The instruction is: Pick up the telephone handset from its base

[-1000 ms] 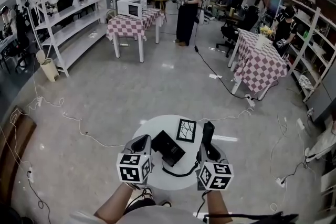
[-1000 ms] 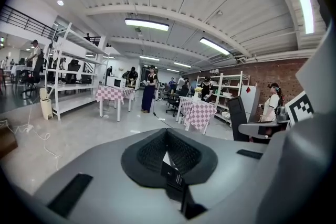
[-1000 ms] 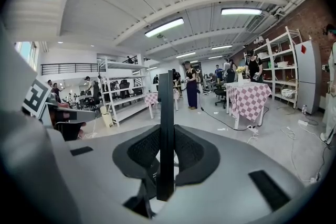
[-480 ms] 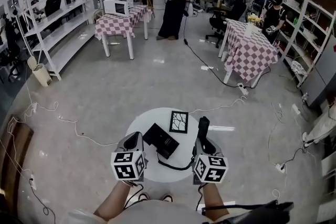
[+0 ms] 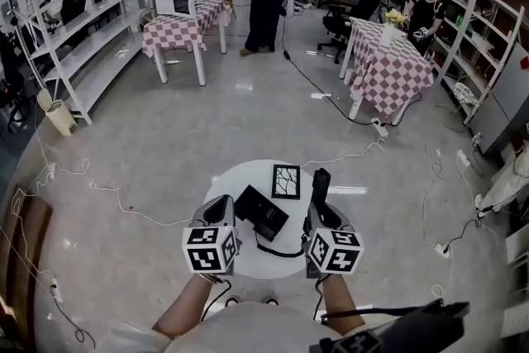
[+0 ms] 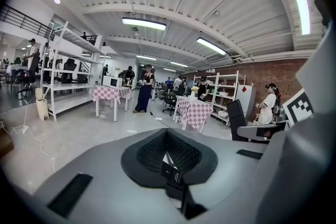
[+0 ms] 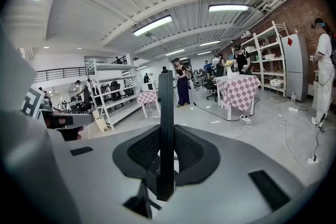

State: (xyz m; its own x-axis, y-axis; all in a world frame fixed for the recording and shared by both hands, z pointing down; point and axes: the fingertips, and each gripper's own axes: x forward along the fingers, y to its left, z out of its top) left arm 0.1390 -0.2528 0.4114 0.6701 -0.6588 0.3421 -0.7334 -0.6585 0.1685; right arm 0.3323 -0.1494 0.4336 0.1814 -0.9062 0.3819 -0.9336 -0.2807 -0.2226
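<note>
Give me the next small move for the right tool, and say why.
Probably raise the handset slightly higher: the right tool grips it upright, already off the telephone base, and the cord between them curves slack.

Head view: steeply down over round table [image 5: 248,174]. Views from left gripper [image 5: 221,212] and right gripper [image 5: 321,209]: low, near-level, sharing far checkered table [image 5: 388,70].

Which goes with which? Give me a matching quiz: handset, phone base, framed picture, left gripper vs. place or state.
1 handset
2 phone base
3 framed picture
4 left gripper

A jaws together
B upright, clamped in the right gripper
C on the white table, between the grippers
D on the table, beyond the base

Pairs: 1-B, 2-C, 3-D, 4-A
</note>
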